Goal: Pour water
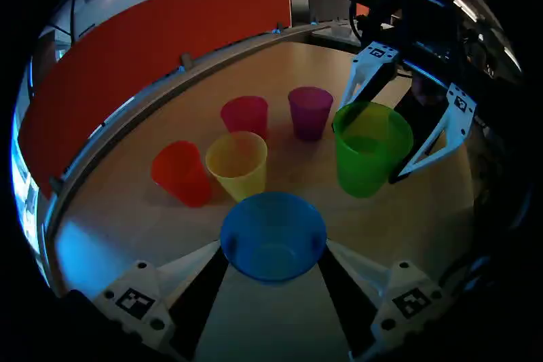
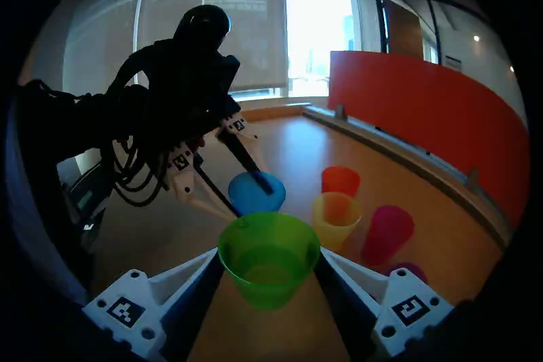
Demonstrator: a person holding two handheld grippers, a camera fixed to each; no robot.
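My left gripper (image 1: 273, 252) is shut on a blue cup (image 1: 273, 234), held upright just in front of its camera. My right gripper (image 2: 269, 268) is shut on a green cup (image 2: 269, 257) with liquid in its bottom, also upright. In the left gripper view the green cup (image 1: 370, 147) stands to the right, between the right gripper's white fingers (image 1: 444, 134). In the right gripper view the blue cup (image 2: 256, 193) sits beyond the green one, clasped by the left gripper (image 2: 231, 175).
On the wooden table (image 1: 292, 70) stand an orange cup (image 1: 181, 172), a yellow cup (image 1: 237, 164), a pink cup (image 1: 245, 116) and a purple cup (image 1: 310, 112). An orange partition (image 1: 149, 49) runs along the table's far edge. Cables hang near the left gripper (image 2: 129, 158).
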